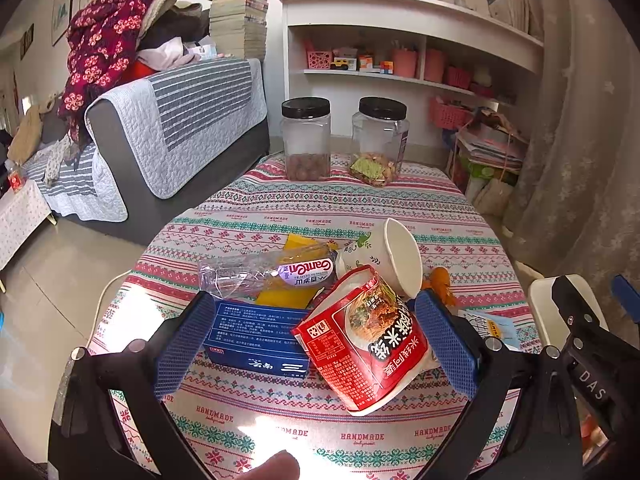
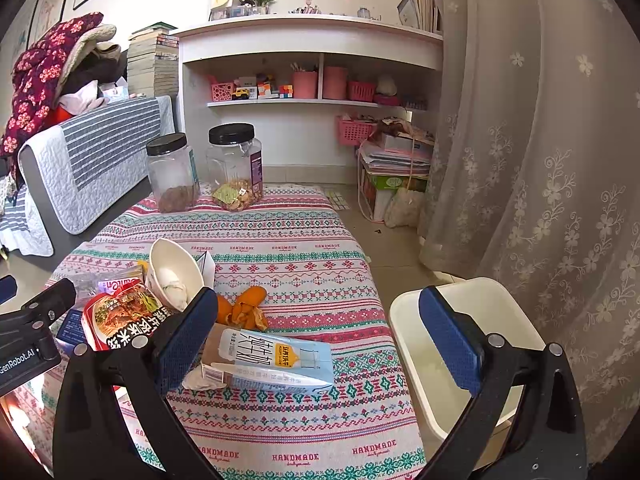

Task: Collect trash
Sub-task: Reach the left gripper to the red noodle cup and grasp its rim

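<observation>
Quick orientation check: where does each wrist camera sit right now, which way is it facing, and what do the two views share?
Left wrist: on the left gripper, looking forward over the table at the red noodle packet and blue box; its open fingers and a fingertip show.
Right wrist: on the right gripper, facing the milk carton, orange peel and white bin; open fingers show.
Shared: the packet, paper cup, two jars, shelf, and each other's gripper.

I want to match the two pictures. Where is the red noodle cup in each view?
Left wrist view: the red noodle cup lies tipped over at lower centre, between the open fingers.
Right wrist view: it sits at the left edge, partly hidden by a finger.
Shared landmark: the white paper bowl, right behind the cup.
</observation>
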